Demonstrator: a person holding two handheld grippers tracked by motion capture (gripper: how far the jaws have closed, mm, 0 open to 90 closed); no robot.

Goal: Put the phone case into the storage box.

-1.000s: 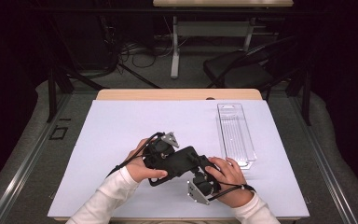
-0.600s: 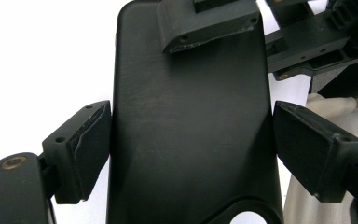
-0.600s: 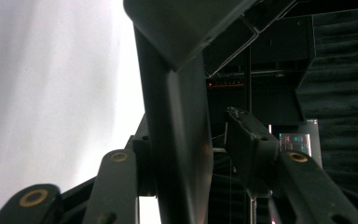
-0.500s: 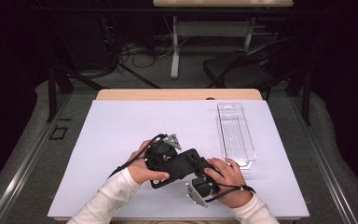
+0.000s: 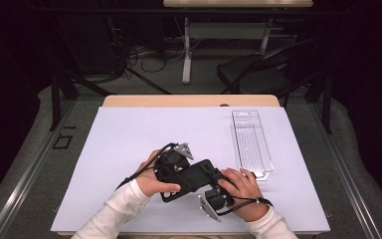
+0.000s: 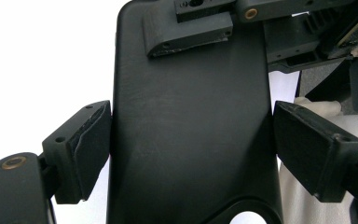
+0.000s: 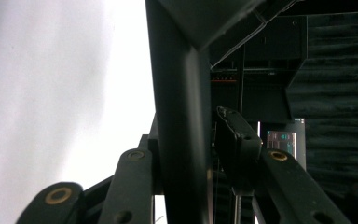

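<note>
A: At the near edge of the table (image 5: 129, 129), what has changed over the last second?

B: Very little in place. Both hands sit where they were, and the black case (image 5: 195, 175) stays between them, lifted just above the white mat. The right gripper (image 5: 214, 199) has just been closing its jaws, with the edge of the case between them. In the right gripper view 1 pad (image 7: 235, 135) stands just beside the thin edge of the case (image 7: 182, 121); whether it presses yet I cannot tell.

A: And the left gripper (image 5: 175, 160)?

B: Unchanged. In the left gripper view its 2 pads (image 6: 91, 144) stand on either side of the wide face of the case (image 6: 191, 130). The left pad touches the case's edge, the right one looks a hair off; it appears to be clamped across the width.

A: Anything else around?

B: 1 clear plastic tray (image 5: 251, 144) lies on the mat to the right, its near end just beside the right hand (image 5: 243, 185). Nothing stands between the hands and the tray. Beyond the table a dark chair (image 5: 258, 74) and loose cables lie on the floor.
</note>
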